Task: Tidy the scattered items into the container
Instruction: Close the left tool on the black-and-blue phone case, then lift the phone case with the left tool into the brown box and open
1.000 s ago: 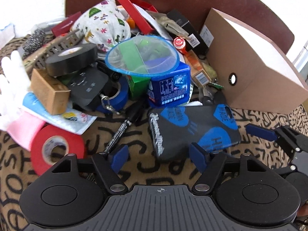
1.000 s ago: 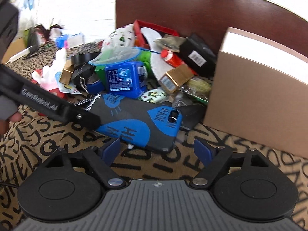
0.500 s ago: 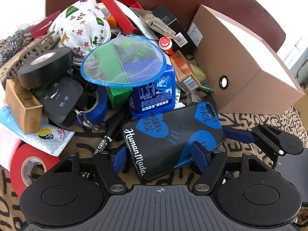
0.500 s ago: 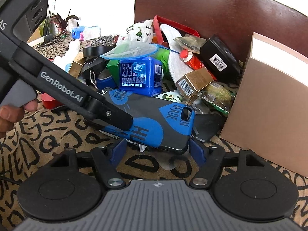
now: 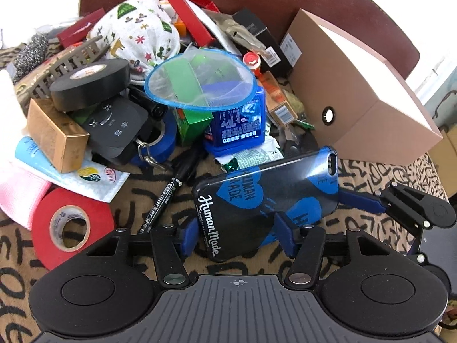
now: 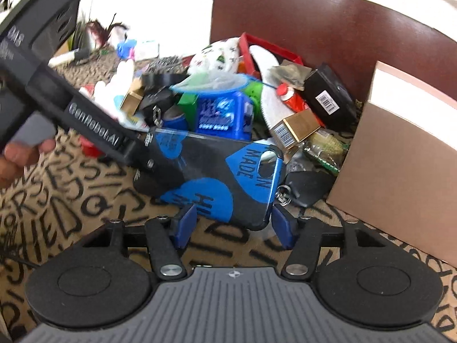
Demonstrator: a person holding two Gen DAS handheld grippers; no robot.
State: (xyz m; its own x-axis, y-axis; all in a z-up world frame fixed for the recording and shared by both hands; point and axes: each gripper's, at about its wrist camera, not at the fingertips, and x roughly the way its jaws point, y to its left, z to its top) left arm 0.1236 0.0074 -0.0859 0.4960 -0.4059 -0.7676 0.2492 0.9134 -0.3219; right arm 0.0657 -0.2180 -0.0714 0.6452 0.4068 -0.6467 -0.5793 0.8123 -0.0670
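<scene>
A black phone case with blue hearts [image 5: 265, 200] is tilted up off the patterned cloth. My left gripper [image 5: 238, 233] is shut on its near end. In the right wrist view the case [image 6: 222, 171] is lifted, with the left gripper's fingers [image 6: 154, 168] clamping its left end. My right gripper [image 6: 231, 225] is open, its blue pads on either side of the case's near corner, not pressing it. The brown cardboard box [image 5: 357, 97] stands to the right; it also shows in the right wrist view [image 6: 400, 165].
A heap of clutter lies behind the case: black tape roll [image 5: 88, 85], red tape roll [image 5: 71, 225], blue mesh strainer [image 5: 200, 80], blue packet [image 5: 237, 123], marker pen [image 5: 162, 200], patterned cloth bag [image 5: 137, 37], gold box [image 6: 297, 128]. A dark brown chair back [image 6: 314, 23] stands behind.
The left gripper closed on the phone case and lifted its near end off the cloth. The right gripper's jaws narrowed and moved in around the case's far corner.
</scene>
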